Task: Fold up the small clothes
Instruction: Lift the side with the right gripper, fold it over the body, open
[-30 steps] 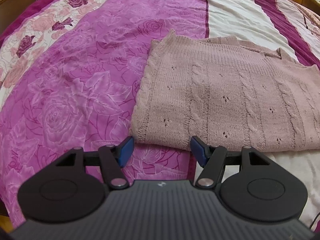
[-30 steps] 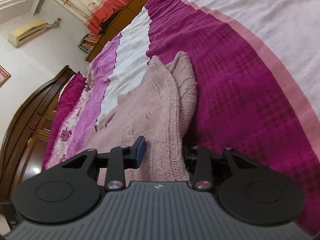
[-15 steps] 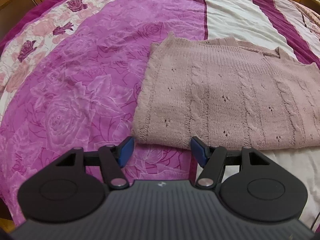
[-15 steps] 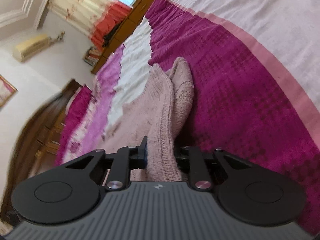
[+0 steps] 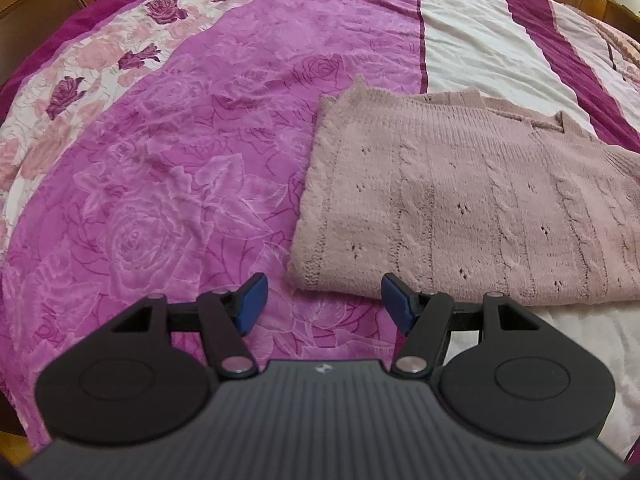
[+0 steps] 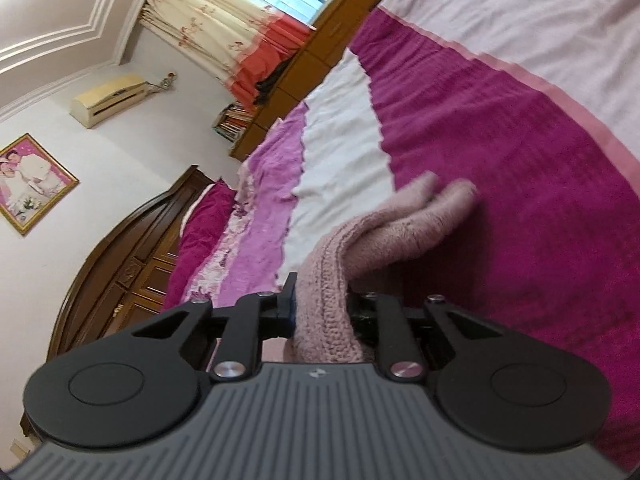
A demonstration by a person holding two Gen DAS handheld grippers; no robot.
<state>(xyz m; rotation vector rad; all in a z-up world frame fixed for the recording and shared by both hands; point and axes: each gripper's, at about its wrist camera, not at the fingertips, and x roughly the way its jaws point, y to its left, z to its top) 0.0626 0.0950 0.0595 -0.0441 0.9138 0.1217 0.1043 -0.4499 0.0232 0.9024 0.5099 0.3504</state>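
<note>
Left wrist view: your left gripper (image 5: 322, 302) is spread wide and holds nothing, blue pads hovering just short of the near-left corner of the dusty-pink cable-knit sweater (image 5: 460, 208). That sweater lies already folded into a flat rectangle on the magenta rose-print bedspread (image 5: 160, 184), filling the frame from 12 to 3 o'clock, its near hem right at the fingertips. A white stripe (image 5: 472, 48) of the bedcover runs off toward 1 o'clock. Knit looks thick and soft, with vertical cable ribs and small eyelet holes; layers stack with a rounded fold edge at 9 o'clock of the garment. To do this step well, I'd say keep this gripper low at that corner, ready to pin or pinch it so the stack doesn't slide on the slick quilt.

Right wrist view: your right gripper (image 6: 322, 312) is clamped on a bunched end of the same pink sweater (image 6: 328, 300), fabric squeezed between the pads and rising toward 12 o'clock. Beyond it two rolled knit ends (image 6: 436, 204) rest on the dark magenta textured stripe (image 6: 500, 160) at about 1 o'clock. Camera is tilted; wooden headboard (image 6: 132, 240) at 9 o'clock, framed photo (image 6: 28, 184) on the wall. Likely a fold-over in hand: carry the end flat across, don't drag, since loose knit stretches and sags. Release only once edges line up.
</note>
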